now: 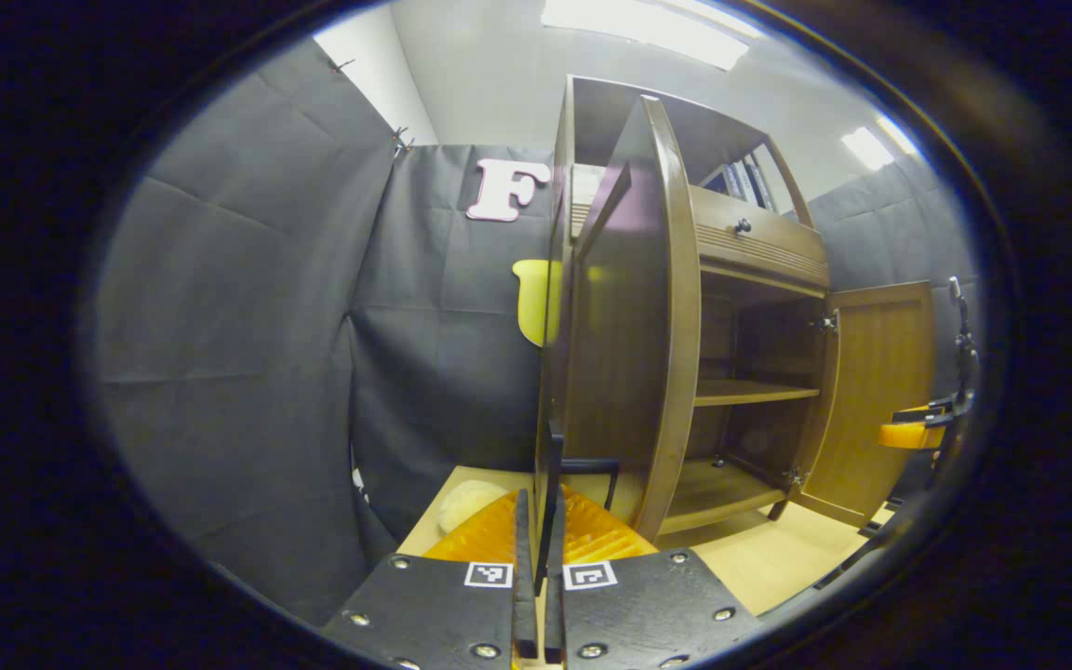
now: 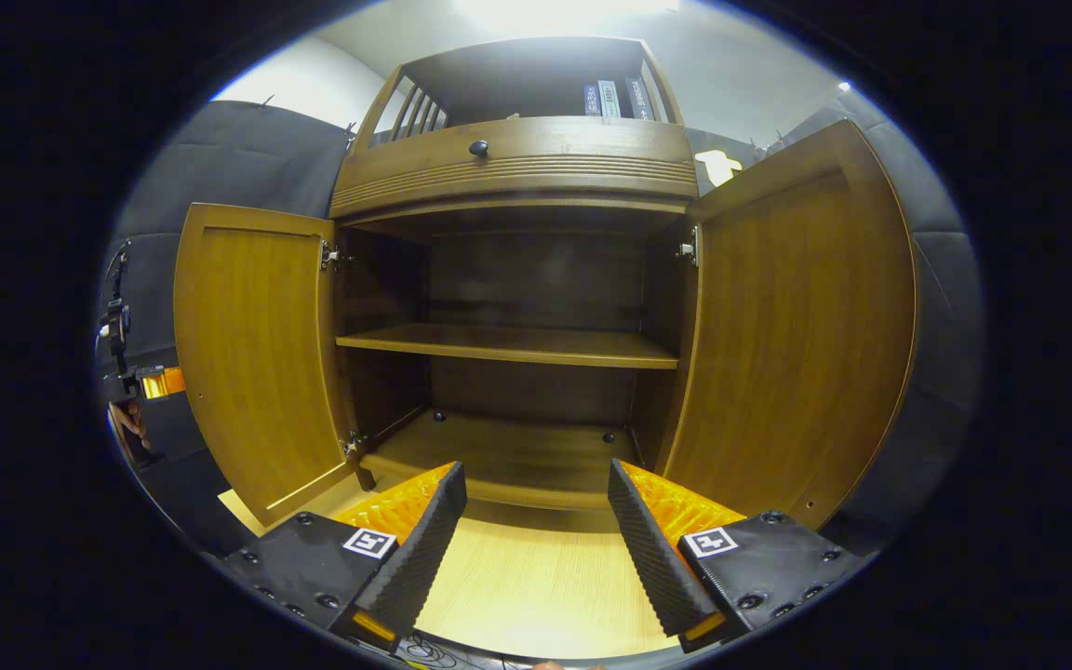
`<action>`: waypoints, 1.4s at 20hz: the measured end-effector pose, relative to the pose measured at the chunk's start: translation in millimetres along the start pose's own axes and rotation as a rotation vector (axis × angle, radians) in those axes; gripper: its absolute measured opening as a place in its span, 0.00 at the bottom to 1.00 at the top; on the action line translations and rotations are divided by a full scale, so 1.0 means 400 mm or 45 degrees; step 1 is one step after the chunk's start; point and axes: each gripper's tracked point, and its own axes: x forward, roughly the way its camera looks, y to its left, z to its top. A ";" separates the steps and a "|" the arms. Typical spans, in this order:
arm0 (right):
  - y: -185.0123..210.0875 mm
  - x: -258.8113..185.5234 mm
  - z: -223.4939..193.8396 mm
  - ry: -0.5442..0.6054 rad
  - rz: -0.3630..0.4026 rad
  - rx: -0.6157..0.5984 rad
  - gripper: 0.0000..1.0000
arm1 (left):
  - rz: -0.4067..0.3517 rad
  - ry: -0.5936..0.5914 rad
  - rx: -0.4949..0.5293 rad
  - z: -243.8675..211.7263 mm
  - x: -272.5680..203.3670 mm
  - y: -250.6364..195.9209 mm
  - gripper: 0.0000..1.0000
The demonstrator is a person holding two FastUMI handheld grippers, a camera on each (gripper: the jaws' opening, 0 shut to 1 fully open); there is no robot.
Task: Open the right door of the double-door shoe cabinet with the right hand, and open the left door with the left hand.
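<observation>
overhead, ceiling lights (image 1: 648, 28) glare above the pale wooden table (image 2: 536, 586).

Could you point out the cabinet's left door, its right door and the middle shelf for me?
left door (image 2: 252, 354), right gripper view, inner panel.
right door (image 2: 801, 335), right gripper view, inner panel.
middle shelf (image 2: 508, 342), right gripper view, top surface.

left gripper (image 1: 538, 558) clamped, right gripper (image 2: 536, 540) agape

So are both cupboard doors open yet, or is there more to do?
Both look open. The right door stands wide, and the right gripper is open and clear of it. The left door is swung out too, with the left gripper closed on its handle. What's left is letting go.
</observation>
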 end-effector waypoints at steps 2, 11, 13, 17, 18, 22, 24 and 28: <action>-0.006 0.003 0.006 0.006 -0.009 -0.012 0.94 | -0.035 0.010 0.033 -0.001 0.005 0.002 0.05; -0.039 0.006 0.034 -0.017 -0.022 -0.025 0.99 | 0.099 0.010 0.174 0.047 -0.086 -0.008 0.06; -0.048 -0.001 0.039 -0.015 -0.019 -0.016 0.94 | 0.151 -0.031 0.156 0.076 -0.181 -0.054 0.05; -0.065 -0.033 0.060 -0.005 0.003 0.006 0.94 | 0.232 -0.108 0.092 0.202 -0.275 -0.183 0.04; -0.067 -0.043 0.065 -0.008 0.009 0.009 0.94 | 0.225 -0.121 0.072 0.237 -0.279 -0.228 0.08; -0.047 -0.073 0.072 -0.006 0.078 0.025 0.94 | 0.224 -0.130 0.036 0.286 -0.256 -0.358 0.30; -0.044 -0.086 0.073 -0.008 0.105 -0.003 0.94 | 0.203 -0.117 0.036 0.284 -0.241 -0.441 0.45; -0.050 -0.125 0.096 -0.046 0.149 0.007 0.94 | 0.217 -0.082 0.056 0.280 -0.223 -0.521 0.76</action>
